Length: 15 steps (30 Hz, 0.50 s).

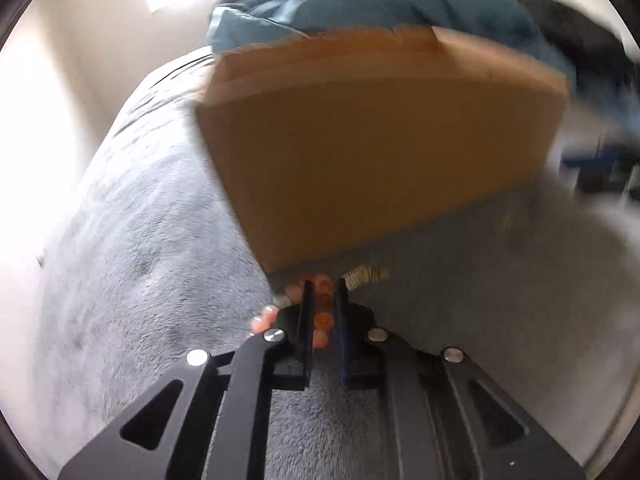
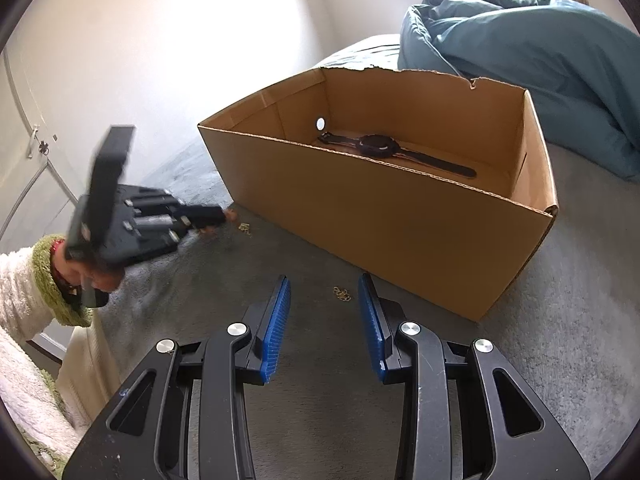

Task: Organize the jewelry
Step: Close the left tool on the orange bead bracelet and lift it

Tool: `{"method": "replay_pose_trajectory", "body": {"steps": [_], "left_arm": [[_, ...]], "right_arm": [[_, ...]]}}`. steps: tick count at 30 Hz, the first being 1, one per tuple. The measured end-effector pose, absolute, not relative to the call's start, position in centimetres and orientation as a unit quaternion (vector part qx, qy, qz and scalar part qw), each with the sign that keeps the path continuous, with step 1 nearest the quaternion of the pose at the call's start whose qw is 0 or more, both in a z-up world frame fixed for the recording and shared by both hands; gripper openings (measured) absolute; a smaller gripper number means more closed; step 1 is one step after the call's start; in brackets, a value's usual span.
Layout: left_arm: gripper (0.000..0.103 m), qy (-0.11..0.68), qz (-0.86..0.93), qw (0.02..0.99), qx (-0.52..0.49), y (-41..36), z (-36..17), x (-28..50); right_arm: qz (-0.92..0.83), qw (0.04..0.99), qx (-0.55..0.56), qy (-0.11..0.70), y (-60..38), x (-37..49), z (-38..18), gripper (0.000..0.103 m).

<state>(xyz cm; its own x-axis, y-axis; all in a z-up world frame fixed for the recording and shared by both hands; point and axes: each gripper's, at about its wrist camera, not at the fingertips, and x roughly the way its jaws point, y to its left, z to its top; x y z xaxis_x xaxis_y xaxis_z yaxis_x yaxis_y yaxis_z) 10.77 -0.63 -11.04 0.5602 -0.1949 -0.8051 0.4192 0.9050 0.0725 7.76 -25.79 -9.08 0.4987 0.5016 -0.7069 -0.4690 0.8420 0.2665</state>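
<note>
One piece is put away: a black watch (image 2: 394,152) lies flat on the floor of the open cardboard box (image 2: 360,216), which stands on the grey bed (image 2: 560,360) towards its far end, in front of a heap of blue bedding (image 2: 540,60).

The rest is still out on the blanket. The left tongs (image 1: 323,292) are clenched on a string of orange beads (image 1: 322,320), low against the bed just in front of the box's near left corner; other beads of the string spill out to the left of the fingers. I judge this to be the pick-up of the second piece, not yet lifted towards the box. A small gold chain (image 1: 366,274) lies just beside those tongs, close to the box wall.

The right tongs (image 2: 324,292) stand released and hold nothing, hovering over the bed near its front edge. Another small gold piece (image 2: 342,293) lies on the blanket between their fingers, untouched.

So roughly one item is done and at least three remain.
</note>
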Motion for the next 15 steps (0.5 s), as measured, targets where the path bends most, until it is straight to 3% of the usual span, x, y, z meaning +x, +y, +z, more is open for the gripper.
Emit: {"method": "replay_pose_trajectory", "body": {"steps": [5,8,15], "left_arm": [[0.009,0.435,-0.185,0.881,-0.026,4.6,-6.7,10.0],[0.009,0.456,-0.190,0.862,-0.118,7.9,-6.7,8.8],[0.011,0.483,-0.105,0.863,-0.108,10.7,-9.6,6.5]], "right_arm": [[0.281,0.867,0.021,0.412,-26.0,7.4,-8.9,0.033],[0.280,0.867,0.024,0.411,-26.0,7.0,-8.8,0.033],[0.275,0.866,0.024,0.417,-25.9,6.5,-9.1,0.033]]}}
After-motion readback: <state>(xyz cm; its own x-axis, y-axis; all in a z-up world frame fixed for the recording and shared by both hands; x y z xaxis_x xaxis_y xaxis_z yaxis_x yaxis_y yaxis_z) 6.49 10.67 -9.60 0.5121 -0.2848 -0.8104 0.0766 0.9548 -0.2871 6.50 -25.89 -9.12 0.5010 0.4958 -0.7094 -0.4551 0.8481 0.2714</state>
